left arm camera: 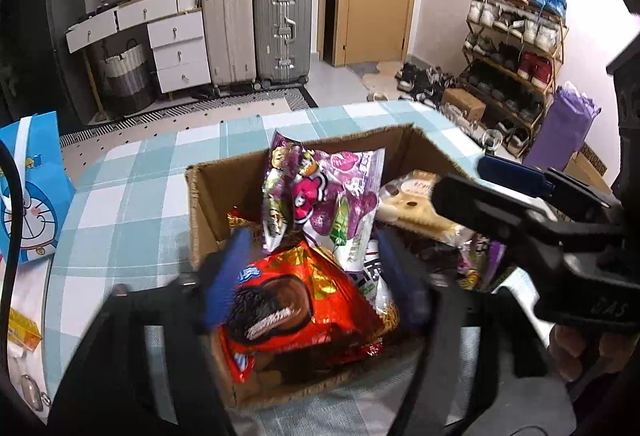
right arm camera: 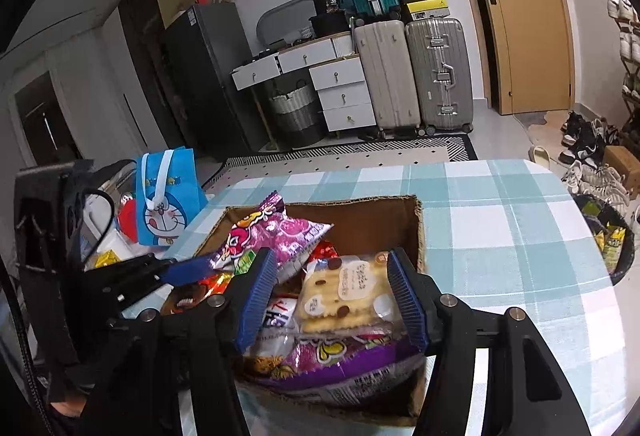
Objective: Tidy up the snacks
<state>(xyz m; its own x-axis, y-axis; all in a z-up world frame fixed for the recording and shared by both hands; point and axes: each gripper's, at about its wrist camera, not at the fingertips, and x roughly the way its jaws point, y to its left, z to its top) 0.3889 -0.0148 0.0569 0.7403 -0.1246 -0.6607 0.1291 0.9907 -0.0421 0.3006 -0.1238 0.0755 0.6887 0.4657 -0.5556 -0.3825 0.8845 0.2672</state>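
Observation:
An open cardboard box (left arm camera: 204, 192) (right arm camera: 404, 214) full of snack packs stands on the checked table. My left gripper (left arm camera: 316, 276) is open over the box, its blue fingers on either side of a red chocolate-cookie pack (left arm camera: 296, 304); contact is unclear. A purple snack bag (left arm camera: 320, 196) (right arm camera: 276, 232) stands upright behind it. My right gripper (right arm camera: 332, 296) is open, its fingers on either side of a pale biscuit pack (right arm camera: 348, 292) (left arm camera: 412, 208) in the box. Another purple bag (right arm camera: 344, 360) lies below it. The right gripper also shows in the left wrist view (left arm camera: 500, 188).
A blue Doraemon gift bag (left arm camera: 32, 192) (right arm camera: 168, 192) stands at the table's left. The table wears a teal-and-white checked cloth (right arm camera: 500, 236). Suitcases (left arm camera: 256, 28), drawers, a door and a shoe rack (left arm camera: 516, 48) stand beyond. A dark bin (right arm camera: 608, 240) sits right of the table.

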